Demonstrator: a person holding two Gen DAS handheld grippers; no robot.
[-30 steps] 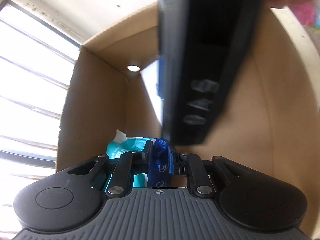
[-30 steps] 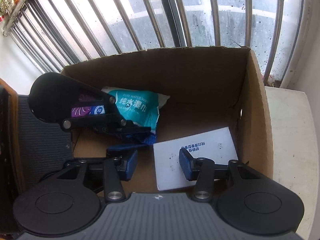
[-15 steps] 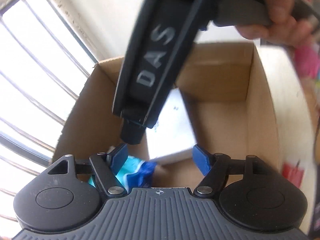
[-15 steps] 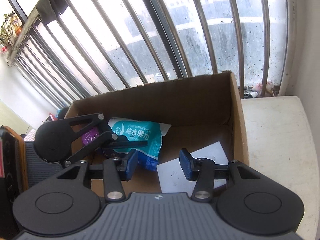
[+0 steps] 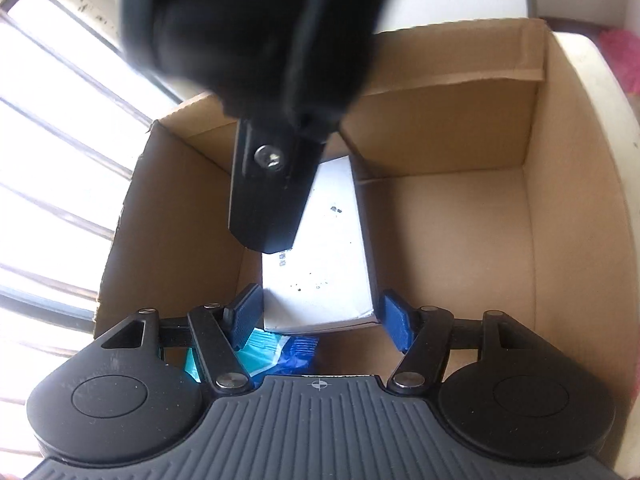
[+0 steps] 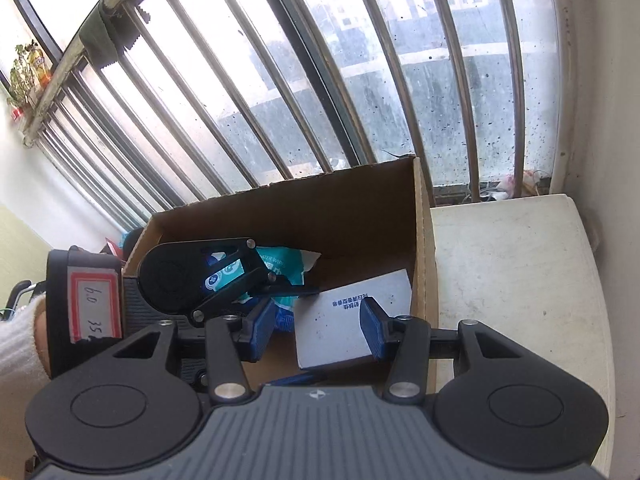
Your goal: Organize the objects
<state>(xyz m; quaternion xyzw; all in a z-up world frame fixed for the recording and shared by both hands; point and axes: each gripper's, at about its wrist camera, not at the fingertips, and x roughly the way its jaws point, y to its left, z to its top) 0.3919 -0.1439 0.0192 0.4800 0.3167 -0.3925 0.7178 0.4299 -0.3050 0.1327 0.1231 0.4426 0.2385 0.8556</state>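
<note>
An open cardboard box holds a white carton with printed text and a teal and blue wipes pack. My left gripper hovers over the box; its jaws are closing with nothing between them, and the carton and pack lie below. The blurred black body of the other tool crosses the top of this view. In the right wrist view my right gripper is open and empty above the near box edge. The white carton, the pack and the left gripper lie beyond it.
The box stands on a worn white table against a barred window. A hand in a white sleeve holds the left tool at the left edge. Pink fabric shows past the table.
The left gripper, shut on the pack's blue edge a second ago, has let go, opened and drawn back. The right gripper has risen and pulled away from the box.
</note>
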